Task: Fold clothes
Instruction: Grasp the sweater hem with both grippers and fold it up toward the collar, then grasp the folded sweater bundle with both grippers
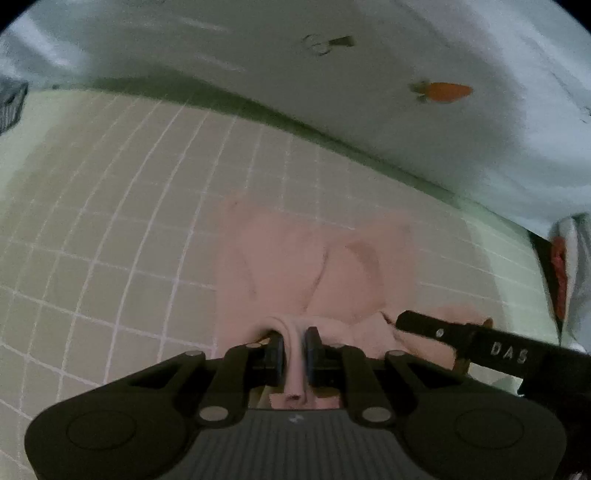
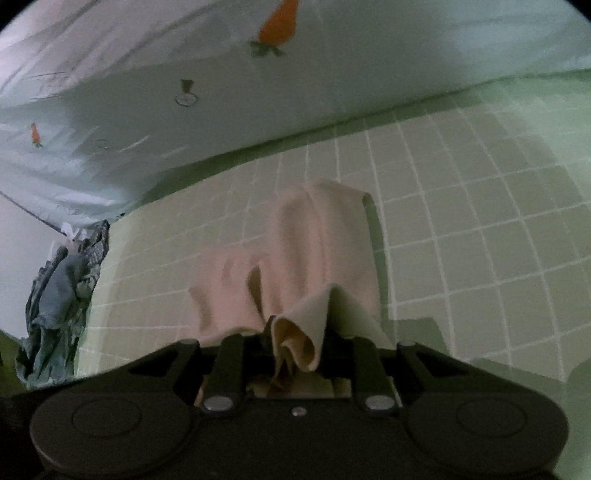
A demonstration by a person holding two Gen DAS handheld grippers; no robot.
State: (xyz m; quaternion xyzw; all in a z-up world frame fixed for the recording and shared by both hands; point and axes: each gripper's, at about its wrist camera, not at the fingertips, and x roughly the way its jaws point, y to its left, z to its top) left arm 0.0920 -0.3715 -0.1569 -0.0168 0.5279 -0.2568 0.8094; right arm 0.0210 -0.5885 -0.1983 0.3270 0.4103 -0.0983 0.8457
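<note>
A pale pink garment (image 1: 306,266) hangs and drapes down onto the green checked sheet (image 1: 110,221). My left gripper (image 1: 294,352) is shut on a rolled edge of that garment, the cloth bunched between its black pads. In the right wrist view the same pink garment (image 2: 317,243) trails away from my right gripper (image 2: 295,347), which is shut on a folded corner of it. The right gripper's black body (image 1: 480,347) shows at the lower right of the left wrist view, close beside the left one.
A white quilt with orange carrot prints (image 1: 441,91) lies bunched along the far side of the sheet; the carrot-print quilt (image 2: 279,22) fills the top of the right wrist view too. A heap of grey-blue clothes (image 2: 59,306) sits at the sheet's left edge.
</note>
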